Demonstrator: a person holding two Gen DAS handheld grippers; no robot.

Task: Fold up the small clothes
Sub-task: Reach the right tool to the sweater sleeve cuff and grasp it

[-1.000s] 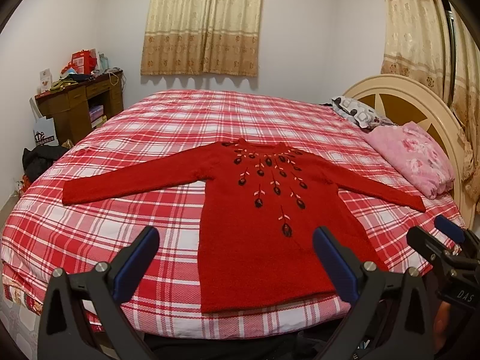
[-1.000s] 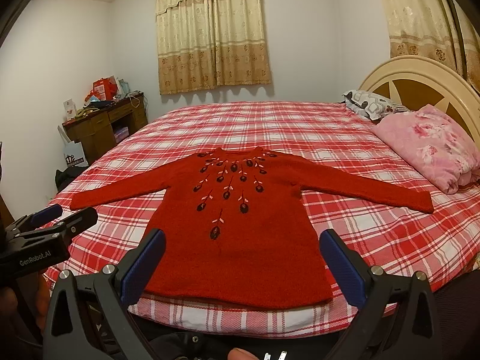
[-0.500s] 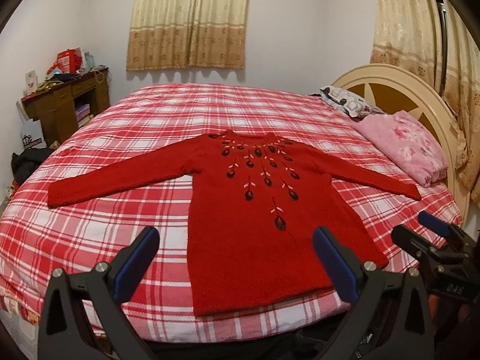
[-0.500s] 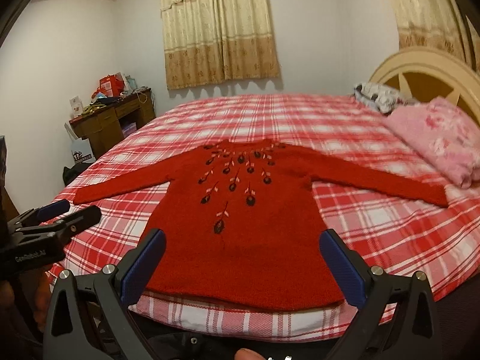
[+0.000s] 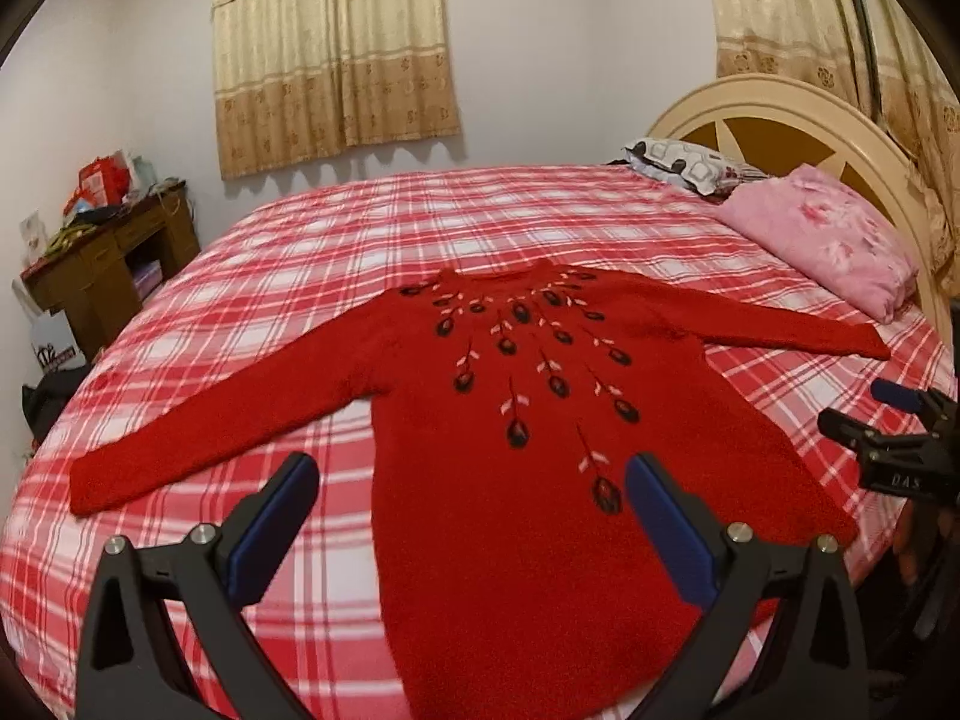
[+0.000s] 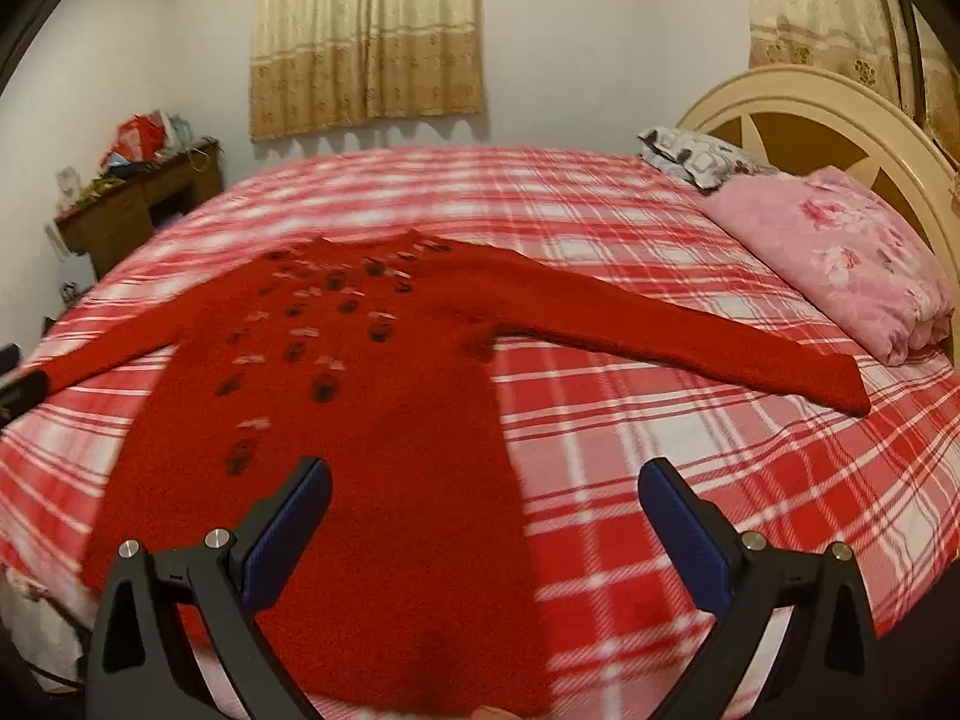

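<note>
A: Where's the garment?

B: The red sweater (image 5: 528, 480) lies flat and face up on the plaid bedspread (image 5: 336, 252), hem at the near edge, collar far, both sleeves spread out left and right. No fold made yet, I'd say.

A: What could go wrong?

B: The knit looks thick and fuzzy — a pinch might catch the bedspread underneath too, or take only the top layer, so the fold drags crooked. The hem sits at the mattress edge, so a tug toward us could slide it off.

A: And the grippers?

B: The left gripper (image 5: 471, 516) has its jaws wide apart, holding nothing, hovering over the near left part of the body. The right gripper (image 6: 483, 516) is spread just as wide and empty, above the sweater's right side — that view is blurred. Neither seems to touch the cloth.
</note>
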